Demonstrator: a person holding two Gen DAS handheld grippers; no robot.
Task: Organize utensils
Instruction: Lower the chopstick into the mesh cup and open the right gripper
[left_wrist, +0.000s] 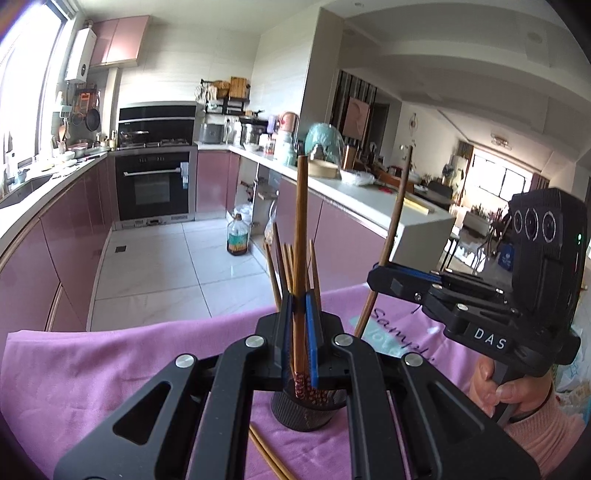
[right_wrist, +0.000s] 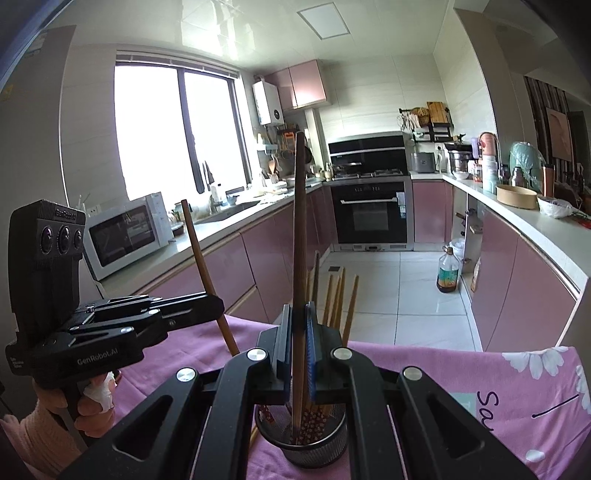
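Most chopsticks already stand in the mesh holder (right_wrist: 301, 443). Both grippers, left gripper (left_wrist: 300, 314) and right gripper (right_wrist: 299, 325), are clamped on one chopstick each right above it. A loose pair (left_wrist: 267, 456) still lies beside the holder.

A U-shaped kitchen with glossy pink cabinets (right_wrist: 517, 280), a pale worktop (right_wrist: 532, 221) and white floor tiles (right_wrist: 406, 295). A black built-in oven (right_wrist: 371, 218) stands at the far end; daylight pours through the left window (right_wrist: 173, 133) above a white microwave (right_wrist: 127, 232).
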